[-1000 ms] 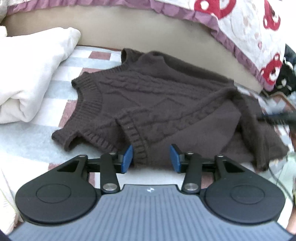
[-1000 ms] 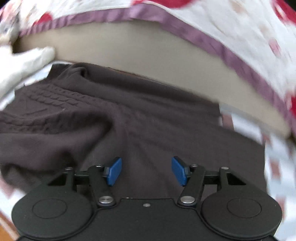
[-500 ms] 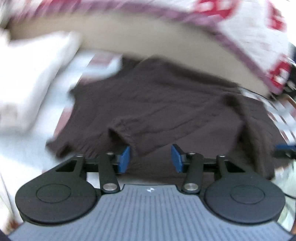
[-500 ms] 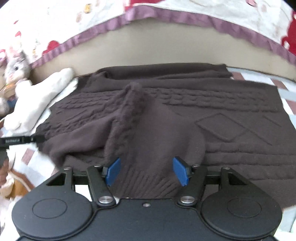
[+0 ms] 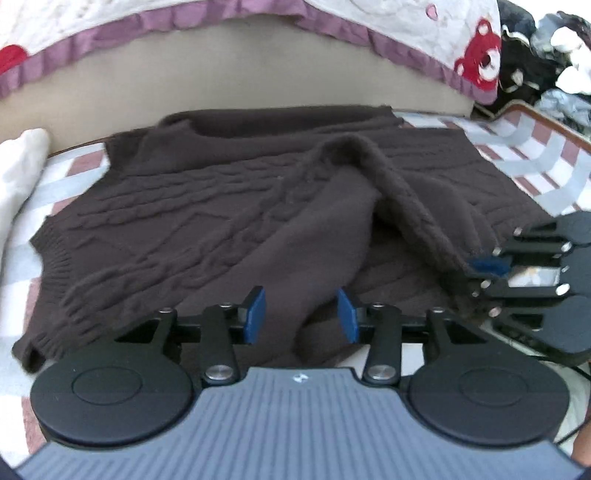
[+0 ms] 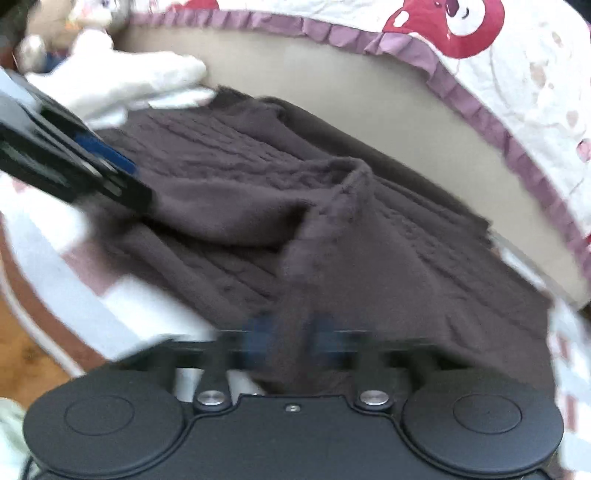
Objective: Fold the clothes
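Left wrist view, left hand-held gripper [image 5: 300, 311] apart over sweater [image 5: 207, 221] edge, right hand-held gripper [image 5: 480, 271] clamped on sleeve.

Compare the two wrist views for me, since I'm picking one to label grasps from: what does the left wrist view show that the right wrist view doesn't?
Only the left wrist view shows the left gripper open, its blue pads apart over sweater fabric, and dark clothes piled at upper right. Only the right wrist view shows a stuffed toy at top left and wood floor; its own gripper is motion-blurred. Both show the brown sweater, its raised sleeve pinched by the right gripper, and the bear quilt.
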A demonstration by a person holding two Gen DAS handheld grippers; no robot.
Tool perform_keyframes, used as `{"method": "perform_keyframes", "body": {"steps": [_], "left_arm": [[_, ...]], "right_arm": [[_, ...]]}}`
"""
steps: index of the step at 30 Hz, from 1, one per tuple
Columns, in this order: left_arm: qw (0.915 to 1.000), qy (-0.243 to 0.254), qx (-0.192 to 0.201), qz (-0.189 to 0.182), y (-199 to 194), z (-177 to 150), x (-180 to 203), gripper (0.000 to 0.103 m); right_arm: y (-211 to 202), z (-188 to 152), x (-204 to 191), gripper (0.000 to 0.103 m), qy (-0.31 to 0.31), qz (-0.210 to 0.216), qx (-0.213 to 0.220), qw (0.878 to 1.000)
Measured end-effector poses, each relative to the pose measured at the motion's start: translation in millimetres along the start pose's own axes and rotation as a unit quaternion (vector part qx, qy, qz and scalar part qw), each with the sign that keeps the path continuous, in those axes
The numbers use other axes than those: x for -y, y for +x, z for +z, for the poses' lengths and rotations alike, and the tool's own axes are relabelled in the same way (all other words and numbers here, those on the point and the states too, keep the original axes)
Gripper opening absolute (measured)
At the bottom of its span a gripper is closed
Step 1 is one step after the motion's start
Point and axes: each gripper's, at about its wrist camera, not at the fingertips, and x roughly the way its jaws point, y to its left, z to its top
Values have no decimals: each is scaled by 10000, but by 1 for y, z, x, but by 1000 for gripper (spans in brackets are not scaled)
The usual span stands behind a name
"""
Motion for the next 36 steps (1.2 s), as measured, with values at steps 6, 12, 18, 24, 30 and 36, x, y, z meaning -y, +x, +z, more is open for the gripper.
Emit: {"method": "perform_keyframes", "body": {"steps": [6, 12, 18, 24, 30, 36], "left_arm": [[9965, -97, -112, 827, 18, 2, 5, 49], [9953, -139, -498, 825, 22, 12, 8, 49], [9928, -51, -676, 988, 24, 34, 22, 49], [9904, 267, -822, 1079, 23, 42, 48, 49], [9861, 454, -1052, 1200, 30, 34, 54, 49], [9835, 318, -1110, 1393, 35, 32, 39, 49]], "right_arm": [[-3, 5, 28, 9, 457, -624, 349, 9964], [-1, 9, 64, 10, 842, -1576, 548, 9824], [0, 8, 91, 10, 1296, -1882, 559, 9719], [-3, 8, 105, 10, 1405, -2045, 655, 9665], [-2, 5, 129, 10, 1877, -2036, 515, 9595], [25, 16, 154, 10, 1708, -1869, 148, 9673]]}}
